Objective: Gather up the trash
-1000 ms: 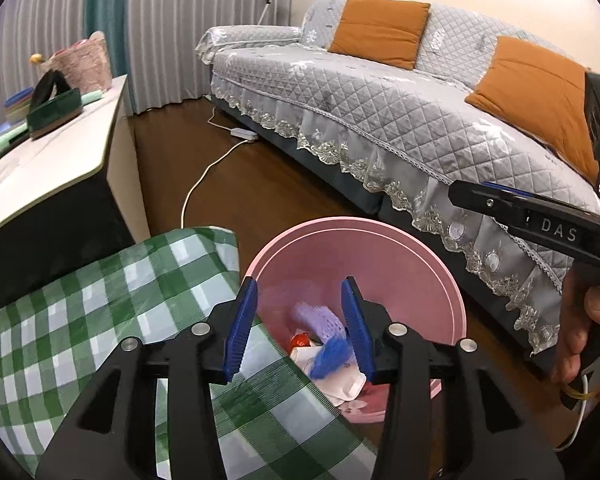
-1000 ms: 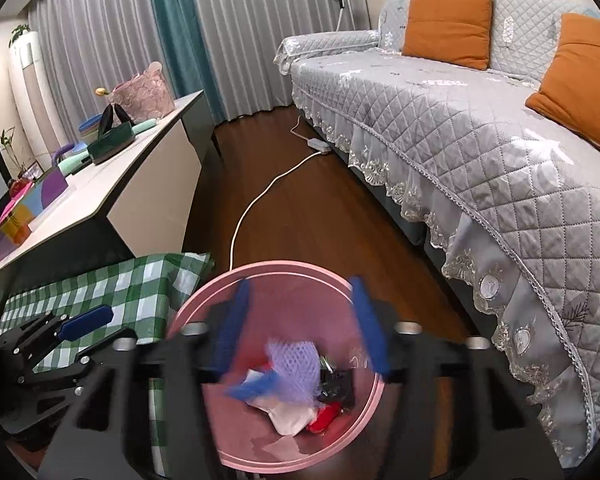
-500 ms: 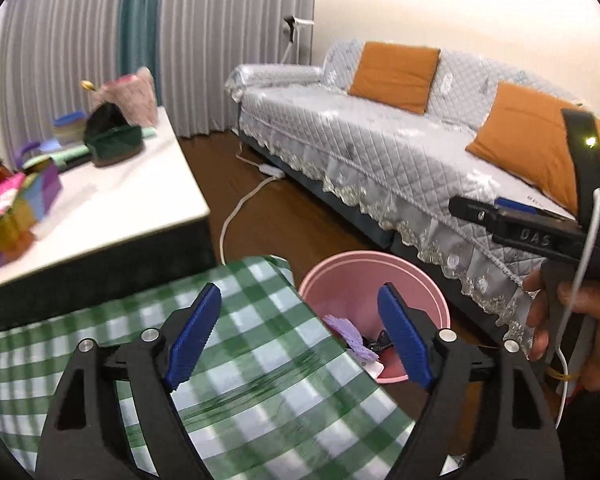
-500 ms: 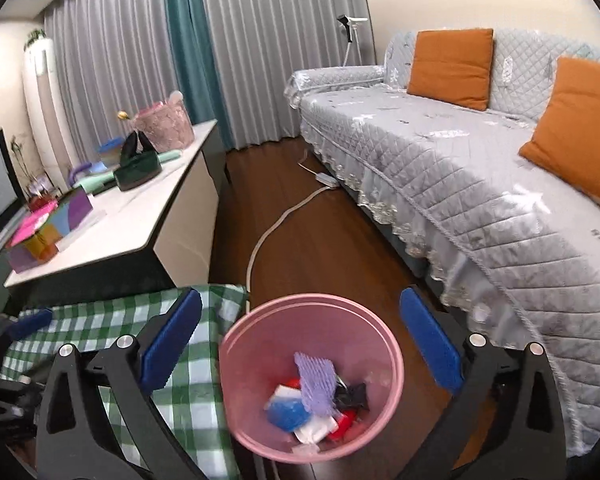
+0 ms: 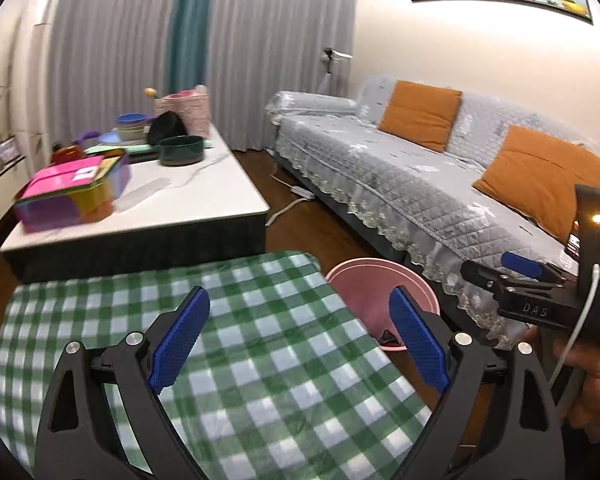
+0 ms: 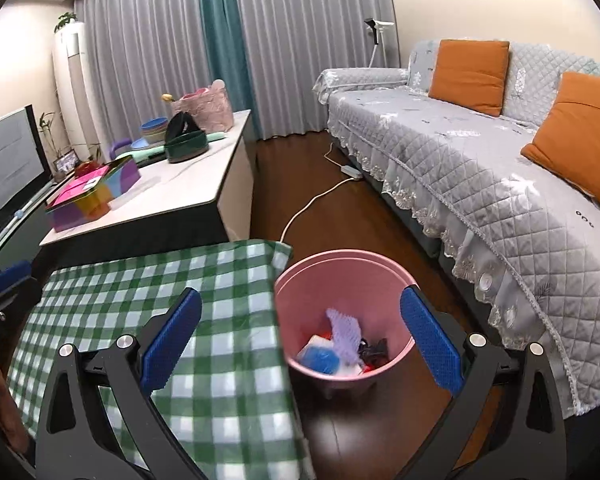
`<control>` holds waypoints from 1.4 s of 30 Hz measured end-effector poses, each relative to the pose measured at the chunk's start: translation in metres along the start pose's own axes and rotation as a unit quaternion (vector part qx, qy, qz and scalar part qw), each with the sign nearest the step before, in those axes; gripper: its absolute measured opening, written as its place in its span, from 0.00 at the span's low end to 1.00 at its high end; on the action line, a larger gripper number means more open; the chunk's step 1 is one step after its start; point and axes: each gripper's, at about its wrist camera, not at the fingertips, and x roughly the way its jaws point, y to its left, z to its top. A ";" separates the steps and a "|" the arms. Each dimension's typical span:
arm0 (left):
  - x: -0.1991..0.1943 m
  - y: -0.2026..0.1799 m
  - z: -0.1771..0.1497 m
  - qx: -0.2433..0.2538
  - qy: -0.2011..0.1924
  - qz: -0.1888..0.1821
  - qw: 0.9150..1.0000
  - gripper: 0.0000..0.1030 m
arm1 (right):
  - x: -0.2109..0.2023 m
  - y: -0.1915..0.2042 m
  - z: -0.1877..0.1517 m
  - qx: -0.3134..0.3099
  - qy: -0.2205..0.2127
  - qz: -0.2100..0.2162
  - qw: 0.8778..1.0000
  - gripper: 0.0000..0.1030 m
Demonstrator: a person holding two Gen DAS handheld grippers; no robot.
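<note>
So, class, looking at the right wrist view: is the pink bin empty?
No, the pink bin holds several scraps, including a purple mesh piece and something blue.

Pink plastic bin (image 6: 342, 280) upright on wooden floor beside checked tablecloth's edge, holding trash: purple foam net (image 6: 345, 334), blue piece (image 6: 320, 358), white, red and black scraps.

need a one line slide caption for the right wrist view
Open right gripper above a pink trash bin holding a purple foam net and other scraps, beside a green checkered tablecloth.
</note>
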 end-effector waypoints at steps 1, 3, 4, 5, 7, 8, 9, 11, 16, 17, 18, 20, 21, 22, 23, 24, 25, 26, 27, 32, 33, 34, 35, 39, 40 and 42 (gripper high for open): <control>-0.004 0.000 -0.006 -0.002 -0.003 0.005 1.000 0.86 | -0.004 0.004 -0.002 -0.007 -0.005 -0.002 1.000 0.95; -0.014 0.000 -0.019 -0.006 -0.011 0.020 1.000 0.86 | -0.012 0.010 -0.009 -0.018 -0.015 -0.006 1.000 0.95; -0.017 0.001 -0.026 -0.012 -0.015 0.033 0.999 0.86 | -0.015 0.012 -0.013 -0.022 -0.018 -0.010 1.000 0.95; -0.020 0.002 -0.031 -0.016 -0.016 0.042 0.999 0.86 | -0.018 0.014 -0.017 -0.025 -0.021 -0.015 0.999 0.95; -0.022 0.005 -0.042 -0.026 -0.014 0.071 0.997 0.86 | -0.021 0.015 -0.024 -0.026 -0.024 -0.021 0.999 0.95; -0.024 0.005 -0.045 -0.028 -0.012 0.080 0.996 0.86 | -0.022 0.016 -0.029 -0.027 -0.025 -0.024 0.999 0.95; -0.025 0.006 -0.049 -0.031 -0.009 0.090 0.995 0.86 | -0.021 0.017 -0.032 -0.028 -0.024 -0.025 0.999 0.95; -0.029 0.006 -0.056 -0.037 -0.007 0.096 0.995 0.86 | -0.018 0.019 -0.036 -0.032 -0.018 -0.025 0.999 0.95; -0.038 0.005 -0.070 -0.040 -0.002 0.109 0.993 0.86 | -0.016 0.023 -0.042 -0.037 -0.019 -0.034 0.999 0.95; -0.038 0.005 -0.073 -0.036 0.000 0.113 0.993 0.86 | -0.016 0.025 -0.044 -0.037 -0.019 -0.035 0.999 0.95; -0.036 0.006 -0.074 -0.035 0.002 0.116 0.993 0.86 | -0.014 0.026 -0.046 -0.038 -0.017 -0.034 0.999 0.95; -0.030 0.011 -0.075 -0.038 0.011 0.120 0.992 0.86 | -0.009 0.030 -0.048 -0.044 -0.010 -0.033 0.998 0.95; -0.028 0.012 -0.075 -0.042 0.012 0.124 0.991 0.86 | -0.006 0.032 -0.048 -0.046 -0.008 -0.033 0.998 0.95; -0.027 0.015 -0.075 -0.047 0.012 0.127 0.991 0.86 | -0.004 0.033 -0.049 -0.047 -0.007 -0.032 0.998 0.95; -0.025 0.019 -0.076 -0.053 0.014 0.130 0.990 0.86 | -0.002 0.034 -0.049 -0.046 -0.006 -0.033 0.998 0.95; -0.023 0.021 -0.076 -0.056 0.016 0.130 0.990 0.86 | 0.000 0.034 -0.049 -0.045 -0.004 -0.033 0.998 0.95; -0.021 0.023 -0.076 -0.059 0.021 0.128 0.990 0.86 | 0.002 0.034 -0.049 -0.045 -0.003 -0.033 0.998 0.95; -0.018 0.025 -0.076 -0.060 0.026 0.127 0.990 0.86 | 0.005 0.035 -0.048 -0.044 -0.001 -0.032 0.999 0.95; -0.017 0.025 -0.077 -0.061 0.029 0.127 0.990 0.86 | 0.007 0.036 -0.048 -0.045 0.000 -0.031 0.999 0.95; -0.011 0.027 -0.078 -0.063 0.034 0.131 0.989 0.86 | 0.016 0.044 -0.050 -0.053 0.005 -0.028 0.998 0.95; -0.010 0.027 -0.078 -0.064 0.034 0.133 0.988 0.86 | 0.017 0.044 -0.050 -0.054 0.005 -0.028 0.998 0.95; -0.009 0.028 -0.078 -0.064 0.034 0.136 0.988 0.86 | 0.018 0.045 -0.050 -0.054 0.006 -0.028 0.998 0.95; -0.008 0.028 -0.078 -0.065 0.034 0.137 0.988 0.86 | 0.019 0.045 -0.050 -0.053 0.007 -0.028 0.998 0.95; -0.006 0.030 -0.080 -0.069 0.036 0.143 0.987 0.86 | 0.020 0.045 -0.050 -0.053 0.007 -0.028 0.998 0.95; -0.006 0.030 -0.080 -0.068 0.036 0.145 0.986 0.86 | 0.020 0.045 -0.050 -0.053 0.007 -0.027 0.998 0.95; -0.006 0.029 -0.081 -0.067 0.035 0.148 0.986 0.86 | 0.021 0.046 -0.050 -0.053 0.007 -0.026 0.998 0.95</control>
